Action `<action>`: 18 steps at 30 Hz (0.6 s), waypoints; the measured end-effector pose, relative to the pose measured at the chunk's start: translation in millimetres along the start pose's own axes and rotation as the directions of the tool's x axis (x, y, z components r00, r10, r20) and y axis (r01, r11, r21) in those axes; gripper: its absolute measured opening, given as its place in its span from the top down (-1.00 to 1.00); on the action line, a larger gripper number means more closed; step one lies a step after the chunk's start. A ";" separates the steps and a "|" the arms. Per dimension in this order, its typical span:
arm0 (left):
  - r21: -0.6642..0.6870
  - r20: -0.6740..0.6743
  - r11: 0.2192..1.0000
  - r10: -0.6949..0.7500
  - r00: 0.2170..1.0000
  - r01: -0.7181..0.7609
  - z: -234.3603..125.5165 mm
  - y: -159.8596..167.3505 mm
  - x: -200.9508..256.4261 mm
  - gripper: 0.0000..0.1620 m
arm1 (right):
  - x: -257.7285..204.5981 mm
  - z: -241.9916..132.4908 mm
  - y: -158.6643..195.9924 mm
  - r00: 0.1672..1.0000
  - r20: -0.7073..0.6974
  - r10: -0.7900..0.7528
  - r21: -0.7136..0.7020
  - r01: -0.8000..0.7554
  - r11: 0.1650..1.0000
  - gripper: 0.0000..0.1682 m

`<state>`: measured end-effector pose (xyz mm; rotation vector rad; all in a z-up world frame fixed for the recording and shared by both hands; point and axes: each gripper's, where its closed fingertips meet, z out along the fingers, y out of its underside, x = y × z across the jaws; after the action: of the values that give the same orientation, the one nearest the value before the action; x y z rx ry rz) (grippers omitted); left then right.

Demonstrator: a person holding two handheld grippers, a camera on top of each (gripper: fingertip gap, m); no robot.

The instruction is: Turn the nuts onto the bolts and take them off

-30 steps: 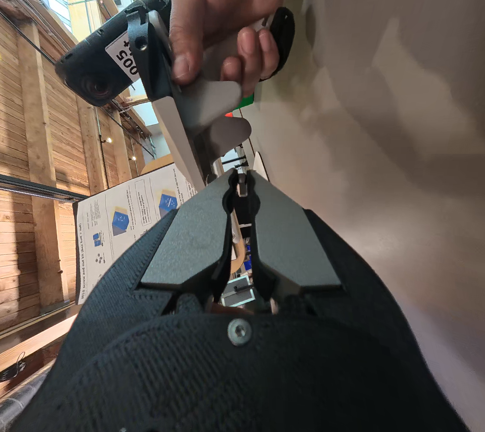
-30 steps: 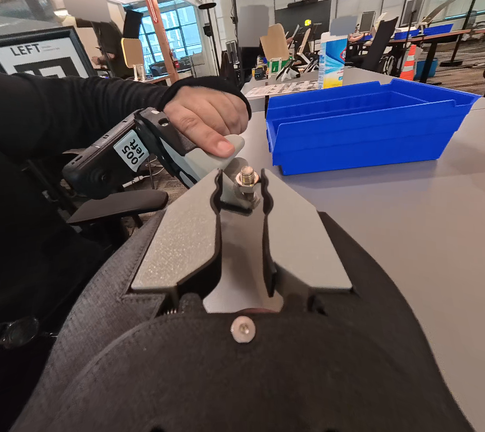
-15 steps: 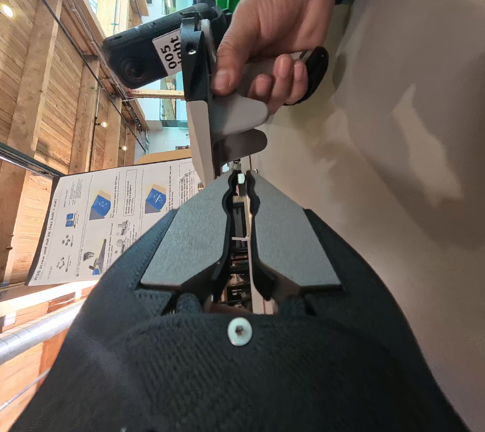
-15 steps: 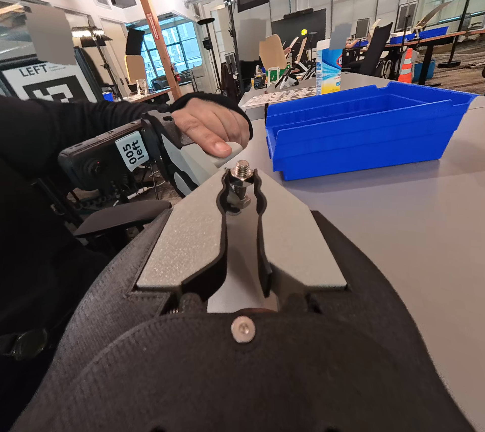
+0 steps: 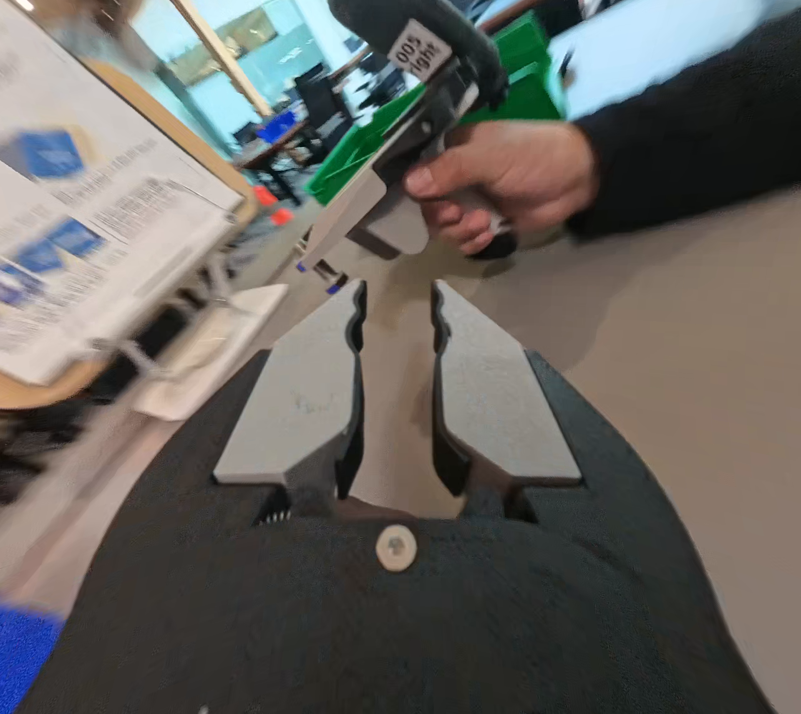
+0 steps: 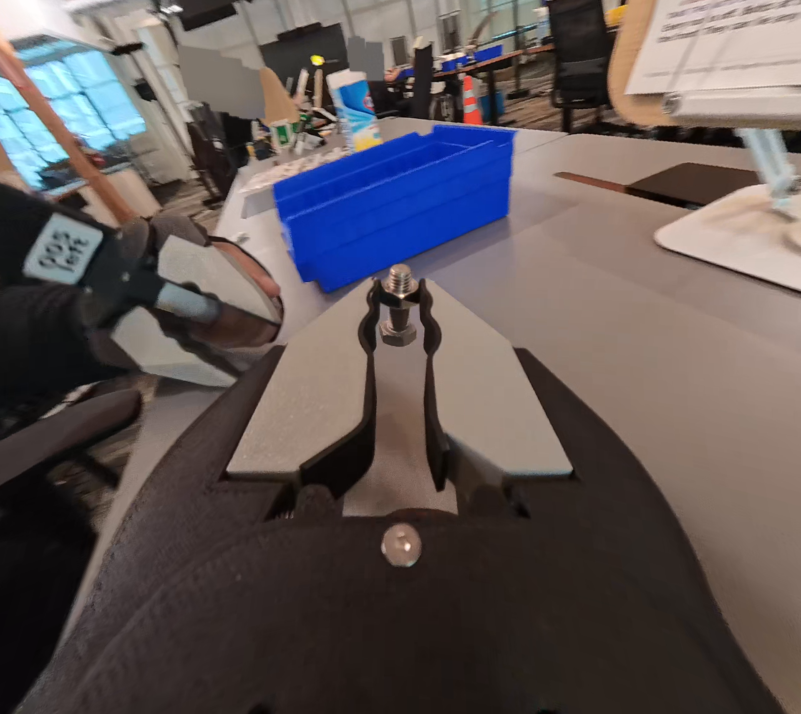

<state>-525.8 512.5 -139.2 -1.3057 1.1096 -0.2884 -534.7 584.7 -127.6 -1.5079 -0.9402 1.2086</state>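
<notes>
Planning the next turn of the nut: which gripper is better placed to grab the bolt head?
Probably left. The left gripper is open and empty, while the right gripper is shut on the nut, bolt hanging through.

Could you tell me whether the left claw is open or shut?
Open: the left claw shows a clear gap between its fingers, holding nothing.

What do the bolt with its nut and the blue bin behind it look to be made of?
The threaded silver bolt and the hexagonal silver nut gripped on it by the right tongs look like bare metal, probably steel: grey and shiny with bright glints. The blue rectangular bin looks like moulded plastic: one even colour, slightly glossy walls.
</notes>
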 end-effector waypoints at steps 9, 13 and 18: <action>-0.112 -0.106 0.731 -0.683 0.723 0.673 50.9 57.4 -50.1 0.48 | 25.2 -14.6 -9.8 0.977 -0.177 -0.116 -0.001 0.118 0.993 0.83; -0.198 -0.256 0.708 -0.705 0.661 0.678 53.7 51.8 -27.2 0.43 | 25.6 -14.4 -11.5 0.982 -0.160 -0.097 0.010 0.100 0.995 0.84; -0.141 -0.165 0.791 -0.612 0.774 0.595 42.4 54.2 -35.5 0.56 | 12.1 -9.0 -13.9 0.996 -0.080 -0.049 0.039 0.052 0.998 0.83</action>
<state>-531.9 581.0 -174.6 -1.7200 0.8372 -0.8842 -523.4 597.7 -116.5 -1.4806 -0.8907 1.1174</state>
